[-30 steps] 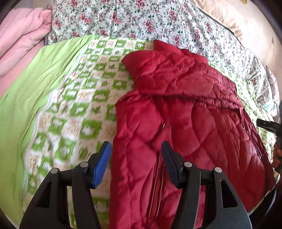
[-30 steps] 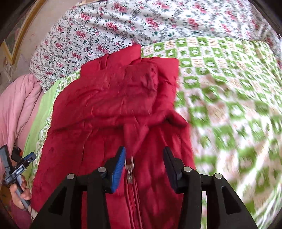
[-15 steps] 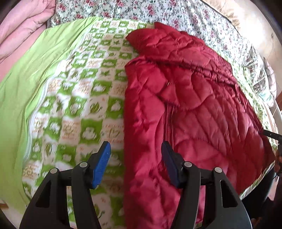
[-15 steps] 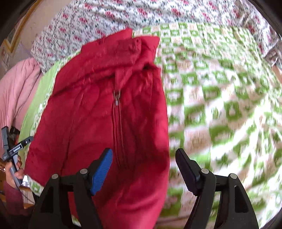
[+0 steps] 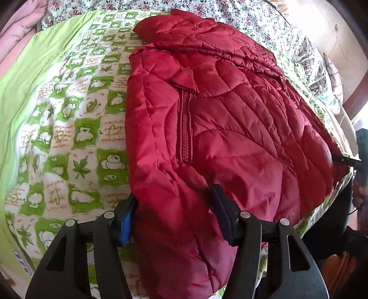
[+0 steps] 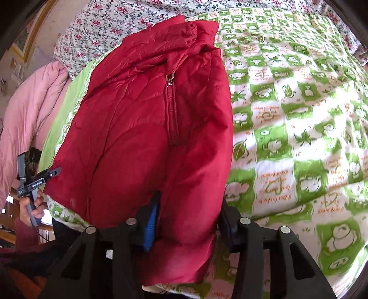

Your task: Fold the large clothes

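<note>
1. Red quilted jacket (image 5: 230, 119) lies spread on the green-and-white checked bedspread (image 5: 69, 128), collar end toward the floral pillows (image 5: 253, 20), hem end hanging over the near bed edge.
2. Left gripper (image 5: 174, 216): jaws set wide w/ a thick roll of hem fabric between them. Blue pad (image 5: 126, 225) sits at the jacket's left edge, dark pad (image 5: 220, 214) presses into the cloth. Looks like it straddles the hem but isn't clamped tight; judgement only.
3. Right gripper (image 6: 188, 223): same story on the other hem corner. Fabric bulges between the pads, jaws parted, squeeze not confirmed.
4. Zip (image 6: 171, 110) runs up the middle, puller near the collar, closed as far as I can see.
5. Pink duvet (image 6: 34, 110) bunched beside the jacket; no contact visible.
6. Risks, imo:
   - Slick puffy shell + half-closed jaws = hem slips out on lift, esp. if one side bites only the top layer.
   - Uneven grip L vs R → fold goes skewed, hem lands off-square to the collar.
   - Pad may snag bedspread along w/ the jacket near the edge and drag it up.
   - Weight hanging off the bed edge could slide the whole thing off if released.
</note>
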Demonstrator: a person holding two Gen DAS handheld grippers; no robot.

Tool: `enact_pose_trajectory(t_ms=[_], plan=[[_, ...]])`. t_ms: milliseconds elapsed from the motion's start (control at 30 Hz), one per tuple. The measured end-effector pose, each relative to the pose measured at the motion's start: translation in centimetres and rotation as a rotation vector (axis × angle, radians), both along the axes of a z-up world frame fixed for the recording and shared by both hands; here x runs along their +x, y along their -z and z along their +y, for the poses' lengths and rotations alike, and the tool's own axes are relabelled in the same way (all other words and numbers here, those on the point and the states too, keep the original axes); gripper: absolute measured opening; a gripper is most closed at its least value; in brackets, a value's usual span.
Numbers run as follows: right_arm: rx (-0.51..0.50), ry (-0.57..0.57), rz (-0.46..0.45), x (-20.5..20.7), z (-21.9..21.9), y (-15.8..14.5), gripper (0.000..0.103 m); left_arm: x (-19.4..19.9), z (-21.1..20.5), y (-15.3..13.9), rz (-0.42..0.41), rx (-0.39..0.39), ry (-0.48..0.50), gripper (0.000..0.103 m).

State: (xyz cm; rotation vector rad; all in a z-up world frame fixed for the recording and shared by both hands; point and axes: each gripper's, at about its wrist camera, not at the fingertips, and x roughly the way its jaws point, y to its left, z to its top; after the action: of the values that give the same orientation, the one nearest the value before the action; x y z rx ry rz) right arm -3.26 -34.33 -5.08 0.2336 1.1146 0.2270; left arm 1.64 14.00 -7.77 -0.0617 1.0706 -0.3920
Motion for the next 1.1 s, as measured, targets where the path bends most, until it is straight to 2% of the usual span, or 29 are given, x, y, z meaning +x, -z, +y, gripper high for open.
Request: enact_pose_trajectory(t_ms=[100, 367, 433, 467, 500, 533, 567, 600, 733, 867, 967, 1100], plan=[[0.035, 0.012, 0.001, 0.0, -0.2, 0.2, 0.047, -0.1, 0.4, 0.3, 0.011, -0.035, 0.002, 0.055], [0.087, 0.040, 0.027, 0.0, -0.4, 1.3, 0.055, -0.7, -0.3, 1.7, 0.062, -0.054, 0.057, 0.055], [0.096, 0.031, 0.026, 0.1, -0.1, 1.3, 0.057, -0.8, -0.4, 1.6, 0.054, -0.066, 0.069, 0.048], [0.099, 0.025, 0.024, 0.1, 0.0, 1.3, 0.055, -0.8, -0.5, 1.5, 0.051, -0.074, 0.073, 0.037], [0.096, 0.020, 0.016, 0.0, 0.2, 1.2, 0.048, -0.9, -0.5, 1.3, 0.046, -0.085, 0.074, 0.031], [0.102, 0.015, 0.011, -0.2, 0.2, 1.1, 0.043, -1.0, -0.4, 1.0, 0.036, -0.098, 0.073, 0.028], [0.124, 0.009, -0.002, -0.3, 0.0, 0.9, 0.032, -1.3, -0.3, 0.6, 0.017, -0.112, 0.072, 0.022], [0.145, 0.011, -0.018, -0.6, -0.1, 0.6, 0.028, -1.6, -0.4, 0.2, -0.001, -0.122, 0.071, 0.020], [0.191, 0.005, -0.060, -1.4, -0.5, -0.2, 0.023, -2.8, -0.4, -1.1, -0.059, -0.153, 0.060, 0.017], [0.239, 0.005, -0.077, -2.1, -0.8, -0.5, 0.022, -3.0, -0.2, -2.0, -0.077, -0.170, 0.055, 0.015], [0.322, -0.001, -0.114, -1.9, -1.7, -1.6, 0.021, -2.2, 0.1, -3.7, -0.111, -0.215, 0.054, 0.015], [0.407, -0.018, -0.199, -0.7, -1.9, -4.6, 0.020, -1.1, 0.0, -7.5, -0.207, -0.256, 0.051, 0.015]])
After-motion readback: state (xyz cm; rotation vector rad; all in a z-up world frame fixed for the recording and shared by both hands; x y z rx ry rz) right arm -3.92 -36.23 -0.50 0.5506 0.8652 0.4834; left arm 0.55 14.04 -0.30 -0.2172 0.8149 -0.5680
